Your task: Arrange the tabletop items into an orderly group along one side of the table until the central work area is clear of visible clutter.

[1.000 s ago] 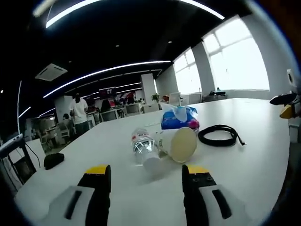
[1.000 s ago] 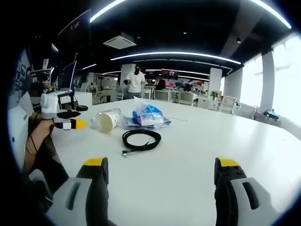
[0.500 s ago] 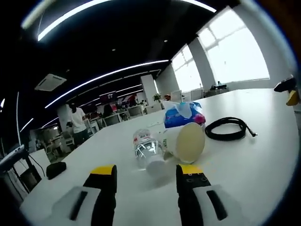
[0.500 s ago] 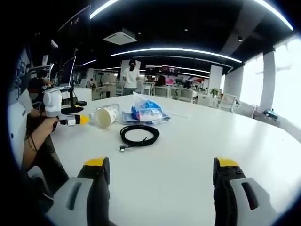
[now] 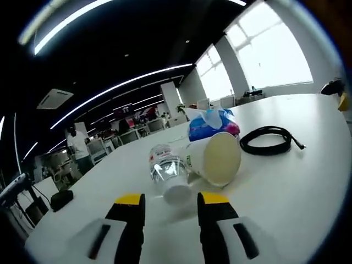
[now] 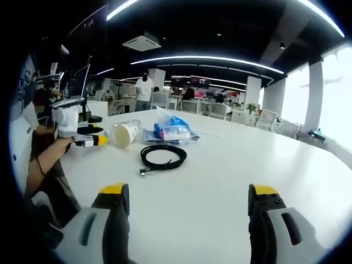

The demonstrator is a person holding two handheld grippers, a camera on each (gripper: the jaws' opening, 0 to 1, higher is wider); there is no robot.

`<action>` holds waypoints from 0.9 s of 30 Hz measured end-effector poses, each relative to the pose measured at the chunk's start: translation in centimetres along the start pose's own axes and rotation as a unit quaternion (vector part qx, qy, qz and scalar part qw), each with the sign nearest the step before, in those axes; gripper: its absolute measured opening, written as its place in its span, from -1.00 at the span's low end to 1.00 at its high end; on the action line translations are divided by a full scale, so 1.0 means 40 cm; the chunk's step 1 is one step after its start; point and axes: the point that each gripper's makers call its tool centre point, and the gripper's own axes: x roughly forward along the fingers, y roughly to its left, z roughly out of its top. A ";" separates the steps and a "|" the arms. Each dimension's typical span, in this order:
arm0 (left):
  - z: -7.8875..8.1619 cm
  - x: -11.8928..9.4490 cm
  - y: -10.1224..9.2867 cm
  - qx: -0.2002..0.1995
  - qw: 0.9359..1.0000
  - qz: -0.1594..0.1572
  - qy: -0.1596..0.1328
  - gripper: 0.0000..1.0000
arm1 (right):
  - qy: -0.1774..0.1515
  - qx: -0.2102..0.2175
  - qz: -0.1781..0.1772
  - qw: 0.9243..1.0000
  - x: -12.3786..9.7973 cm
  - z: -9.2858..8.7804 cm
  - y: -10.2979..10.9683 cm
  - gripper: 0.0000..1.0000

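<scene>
white bench (image 5: pixel 308 181), the largest thing, spans the lower half of both views. in the left gripper view, the blue tissue pack (image 5: pixel 212 122) sits above centre, farthest of the cluster. in front of it the paper cup (image 5: pixel 215 158) lies on its side, long axis running from upper left to lower right of the frame, open mouth turned toward the camera and to the right. touching its left side, the clear water bottle (image 5: pixel 166 175) also lies flat, long axis running away from the camera, white cap end nearest, just above the gap between the jaws. the black cable coil (image 5: pixel 268 140) lies at centre right, apart from the cup. a small black object (image 5: pixel 60 199) rests at the left bench edge.

left gripper (image 5: pixel 168 204): jaws apart with a narrow gap, nothing between them, tips just short of the bottle cap. in the right gripper view it is seen at centre left (image 6: pixel 92 136), held by a hand (image 6: pixel 55 147) with the forearm rising from the lower left, pointing right at the cup (image 6: pixel 125 133).

right gripper (image 6: pixel 187 196): jaws wide apart and empty at the bottom of the frame; the cable (image 6: pixel 162 158) lies above them at centre left, well apart, with the tissue pack (image 6: pixel 171 131) beyond it.
</scene>
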 end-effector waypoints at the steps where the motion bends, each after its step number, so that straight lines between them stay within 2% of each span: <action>1: 0.000 0.002 0.000 -0.007 1.000 -0.003 0.001 -0.37 | 0.001 0.000 0.000 1.000 0.000 -0.001 0.000 0.73; 17: 0.001 0.032 -0.024 0.000 1.000 0.002 0.013 -0.47 | 0.003 0.007 0.004 1.000 0.009 -0.009 0.004 0.71; 21: -0.006 0.037 -0.024 0.017 1.000 0.005 0.018 -0.48 | 0.001 0.011 0.006 1.000 0.011 -0.010 0.004 0.69; 27: -0.005 0.039 -0.012 -0.014 1.000 0.005 0.020 -0.55 | 0.007 0.012 0.012 1.000 0.020 -0.021 0.013 0.64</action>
